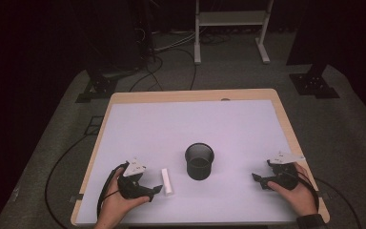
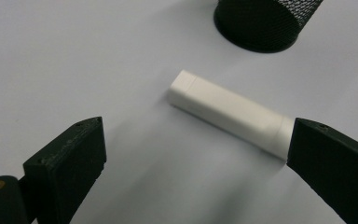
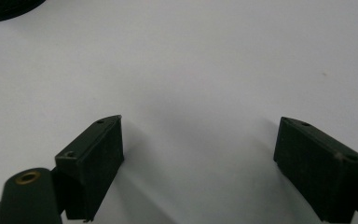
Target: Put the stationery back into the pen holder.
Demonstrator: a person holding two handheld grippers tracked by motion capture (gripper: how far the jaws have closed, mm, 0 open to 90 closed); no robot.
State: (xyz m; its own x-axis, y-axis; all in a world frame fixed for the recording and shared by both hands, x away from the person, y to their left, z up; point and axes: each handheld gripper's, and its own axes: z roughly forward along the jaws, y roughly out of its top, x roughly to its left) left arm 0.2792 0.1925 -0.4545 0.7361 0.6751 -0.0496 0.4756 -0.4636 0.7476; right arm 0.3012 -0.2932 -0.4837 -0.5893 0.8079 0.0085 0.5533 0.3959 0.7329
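A white rectangular stick (image 1: 167, 181) lies flat on the pale mat, left of a black mesh cup (image 1: 199, 161) that stands upright in the middle. My left gripper (image 1: 156, 189) is low at the front left, open, its tips just beside the stick's near end. In the left gripper view the stick (image 2: 228, 109) runs diagonally; its near end sits against the right jaw, and the left jaw stands well clear. The cup (image 2: 263, 21) stands beyond. My right gripper (image 1: 259, 180) rests low at the front right, open with nothing between its jaws (image 3: 198, 140).
The pale mat (image 1: 171, 124) covers a wooden table (image 1: 190, 96). Beyond the table's far edge are cables, dark stand feet (image 1: 314, 85) and a white frame (image 1: 231, 28) on the floor.
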